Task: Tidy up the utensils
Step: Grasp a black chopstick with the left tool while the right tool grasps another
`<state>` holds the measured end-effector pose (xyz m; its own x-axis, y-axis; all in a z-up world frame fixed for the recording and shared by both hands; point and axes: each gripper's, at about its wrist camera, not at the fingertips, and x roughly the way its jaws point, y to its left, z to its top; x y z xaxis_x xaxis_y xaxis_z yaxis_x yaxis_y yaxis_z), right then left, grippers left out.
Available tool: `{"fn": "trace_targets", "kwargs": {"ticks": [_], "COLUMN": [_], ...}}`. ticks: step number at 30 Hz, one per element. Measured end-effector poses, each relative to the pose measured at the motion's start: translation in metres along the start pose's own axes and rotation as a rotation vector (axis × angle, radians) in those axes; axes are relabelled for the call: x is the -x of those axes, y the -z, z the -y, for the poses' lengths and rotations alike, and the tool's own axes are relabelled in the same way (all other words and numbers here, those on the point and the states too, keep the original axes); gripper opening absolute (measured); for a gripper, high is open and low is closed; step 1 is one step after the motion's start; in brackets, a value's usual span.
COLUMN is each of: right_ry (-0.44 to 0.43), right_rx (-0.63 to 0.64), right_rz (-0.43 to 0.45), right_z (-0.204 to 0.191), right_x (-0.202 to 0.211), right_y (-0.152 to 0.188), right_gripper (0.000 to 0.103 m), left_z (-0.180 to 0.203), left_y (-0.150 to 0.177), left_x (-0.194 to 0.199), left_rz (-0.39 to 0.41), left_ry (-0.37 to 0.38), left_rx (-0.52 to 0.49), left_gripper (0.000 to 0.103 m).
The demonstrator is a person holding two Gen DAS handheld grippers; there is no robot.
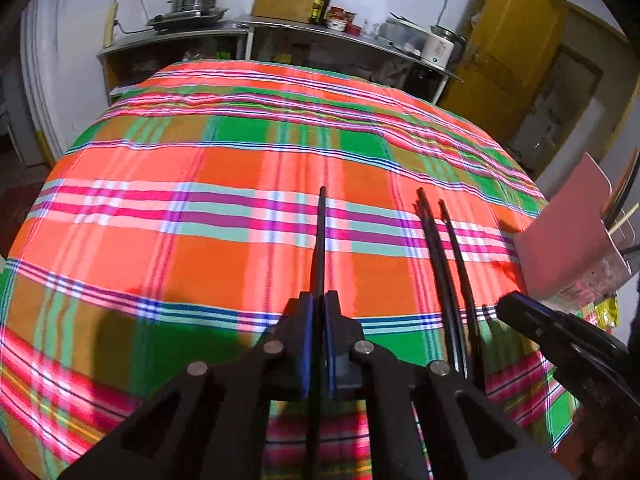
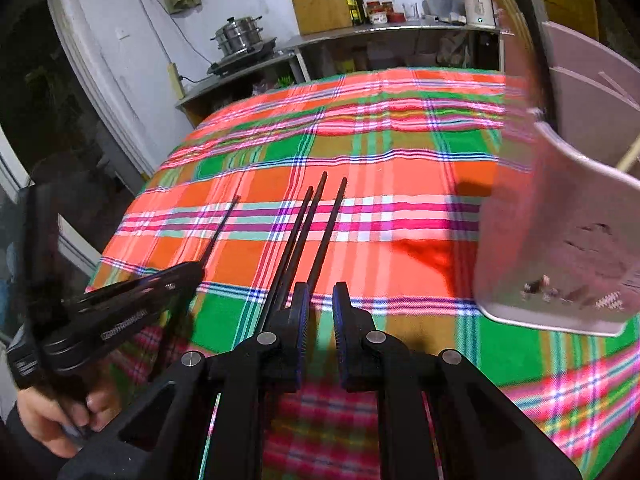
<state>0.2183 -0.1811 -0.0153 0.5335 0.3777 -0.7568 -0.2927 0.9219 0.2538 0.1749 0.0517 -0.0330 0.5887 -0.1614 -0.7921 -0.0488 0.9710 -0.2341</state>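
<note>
So, left gripper (image 1: 318, 300) clamped on one black chopstick (image 1: 321, 240); right gripper (image 2: 320, 300) narrowly parted, empty. Next: drop into pink holder (image 2: 560, 240).

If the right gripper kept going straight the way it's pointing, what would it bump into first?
Probably the plaid tablecloth: the right gripper points down at bare cloth, with the black chopsticks just left of its line. Depth is uncertain.

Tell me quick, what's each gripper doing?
Left gripper: shut on one black chopstick.
Right gripper: open, nothing held.
</note>
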Motion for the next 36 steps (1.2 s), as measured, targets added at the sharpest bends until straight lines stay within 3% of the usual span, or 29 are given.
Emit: {"fn": "trace_targets", "kwargs": {"ticks": [6,17,22,29,36], "right_ry": [0.025,0.082,0.086,0.049,0.014], "right_rx": [0.0,0.036,0.045,0.046,0.058], "right_rz": [-0.02,-0.041,-0.055,-0.036,0.023], "right_z": [0.0,-0.011,-0.014,-0.017,-0.026], "right_x": [-0.022,-0.038,-0.042,-0.028,0.003], "right_y": [-0.012,-0.023,-0.027,-0.027,-0.032], "right_gripper": [0.012,0.012,0.008,0.005,0.005], "left_z": [-0.006,-0.001,0.004,0.0,0.005], "left_y": [-0.008,-0.022,-0.026,-0.031,-0.039], "left_x": [-0.003,-0.016,-0.018,-0.009,0.025], "left_rz": [-0.017,-0.051,-0.06,-0.047,0.015], "left_ry": [0.028,0.004,-0.022,0.007,0.04], "left_rx": [0.007,-0.048,-0.083,-0.038,-0.031], "left_gripper": [0.007,0.008,0.008,0.006,0.006]}}
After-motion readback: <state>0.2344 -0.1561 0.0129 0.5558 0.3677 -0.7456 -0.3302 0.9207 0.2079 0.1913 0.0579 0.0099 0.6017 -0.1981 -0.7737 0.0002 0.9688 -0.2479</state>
